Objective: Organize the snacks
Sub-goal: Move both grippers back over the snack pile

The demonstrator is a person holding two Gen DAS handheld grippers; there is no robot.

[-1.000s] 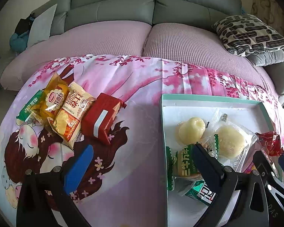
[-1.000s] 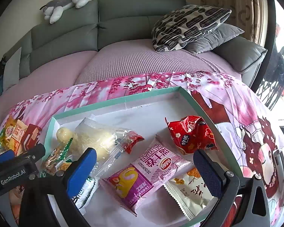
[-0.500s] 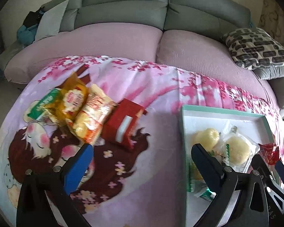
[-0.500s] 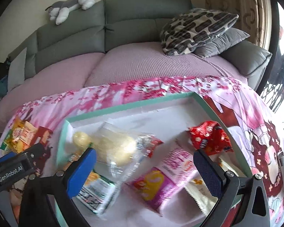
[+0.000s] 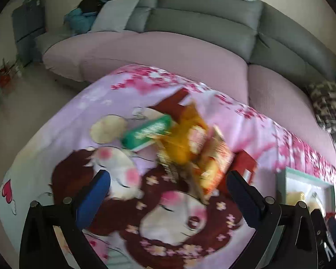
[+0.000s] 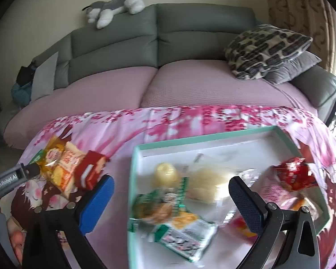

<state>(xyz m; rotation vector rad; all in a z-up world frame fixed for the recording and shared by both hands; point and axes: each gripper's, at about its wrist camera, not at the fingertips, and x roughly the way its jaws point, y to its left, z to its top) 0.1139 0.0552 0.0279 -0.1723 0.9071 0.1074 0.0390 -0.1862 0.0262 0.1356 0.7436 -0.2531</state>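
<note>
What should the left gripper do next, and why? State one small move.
Probably ease the left gripper forward onto the orange packet: its jaws are open and empty, the loose snack pile lies just ahead, and the tray already holds the others.

Home living room: grey sectional sofa [image 6: 159, 42] with pink seat cover, patterned cushion [image 6: 264, 49], plush dog toy [image 6: 116, 4], curtain [image 6: 302, 13], cartoon-print cloth [image 5: 168, 224].
</note>
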